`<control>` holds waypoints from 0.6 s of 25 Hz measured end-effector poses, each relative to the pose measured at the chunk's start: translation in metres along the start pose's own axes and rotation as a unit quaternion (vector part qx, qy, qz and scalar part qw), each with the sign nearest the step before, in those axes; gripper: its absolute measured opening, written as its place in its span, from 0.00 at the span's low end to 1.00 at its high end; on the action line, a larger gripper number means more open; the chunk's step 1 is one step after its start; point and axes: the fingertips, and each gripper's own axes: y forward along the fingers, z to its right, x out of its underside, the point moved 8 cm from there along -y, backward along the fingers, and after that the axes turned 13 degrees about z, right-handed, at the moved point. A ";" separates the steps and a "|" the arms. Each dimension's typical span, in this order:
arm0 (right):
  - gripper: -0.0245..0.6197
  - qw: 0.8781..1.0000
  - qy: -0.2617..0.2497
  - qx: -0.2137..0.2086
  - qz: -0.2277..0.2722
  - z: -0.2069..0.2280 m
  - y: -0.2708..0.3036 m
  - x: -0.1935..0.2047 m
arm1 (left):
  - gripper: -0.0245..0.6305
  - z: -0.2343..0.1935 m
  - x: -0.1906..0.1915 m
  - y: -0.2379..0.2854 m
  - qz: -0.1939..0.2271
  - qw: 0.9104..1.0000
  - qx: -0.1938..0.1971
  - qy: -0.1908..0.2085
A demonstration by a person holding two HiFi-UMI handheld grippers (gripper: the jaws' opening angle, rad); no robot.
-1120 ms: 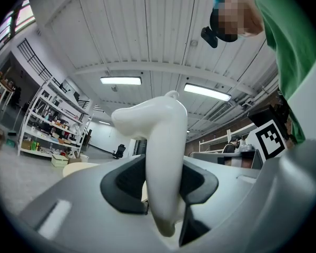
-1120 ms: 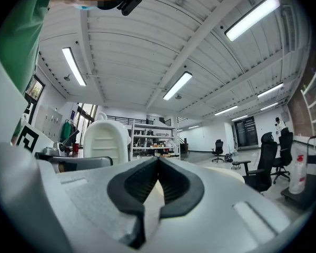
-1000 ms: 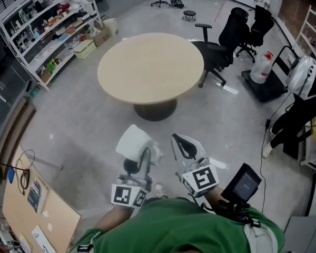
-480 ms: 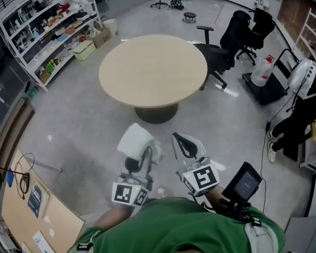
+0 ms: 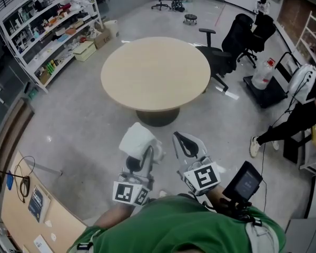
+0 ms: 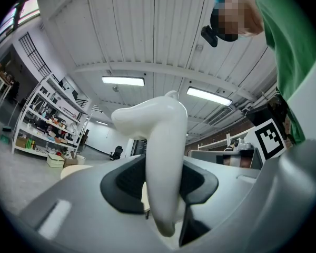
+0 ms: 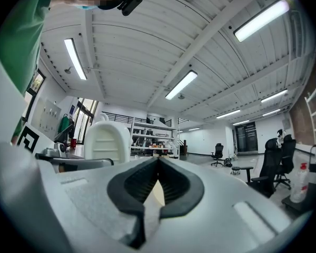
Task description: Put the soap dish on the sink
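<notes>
White and glossy, the soap dish (image 6: 159, 136) is gripped on edge by the left gripper (image 6: 160, 186). The dark pads are pressed against its two faces, and its broad curved end stands up above the jaws. In the head view the dish is seen low in front of a green shirt (image 5: 174, 228), over the grey floor (image 5: 68, 125) and on the near side of a round beige table (image 5: 155, 73).

The right gripper (image 5: 183, 143) is held just to the right of the dish, apart from it. Its jaws are closed with the tips together, and nothing is held between them. From its own view the ribbed face of the dish is seen to the left.

Stocked shelving (image 5: 42, 30) is lined along the far left. Black office chairs (image 5: 242, 36) and a large water bottle (image 5: 262, 71) are placed at the far right. A person in dark clothes (image 5: 292, 121) is seen at the right edge.
</notes>
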 end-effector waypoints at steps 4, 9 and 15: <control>0.04 1.000 -0.001 0.006 -0.001 0.001 0.007 0.001 | 0.27 -0.007 0.000 0.005 0.000 1.000 0.001 -0.004; 0.04 1.000 -0.004 0.015 -0.005 0.007 0.010 0.003 | 0.27 -0.010 0.006 0.012 -0.002 1.000 0.005 -0.011; 0.04 1.000 -0.008 0.009 -0.006 0.025 0.017 0.004 | 0.27 -0.007 0.015 0.030 0.001 1.000 0.002 -0.015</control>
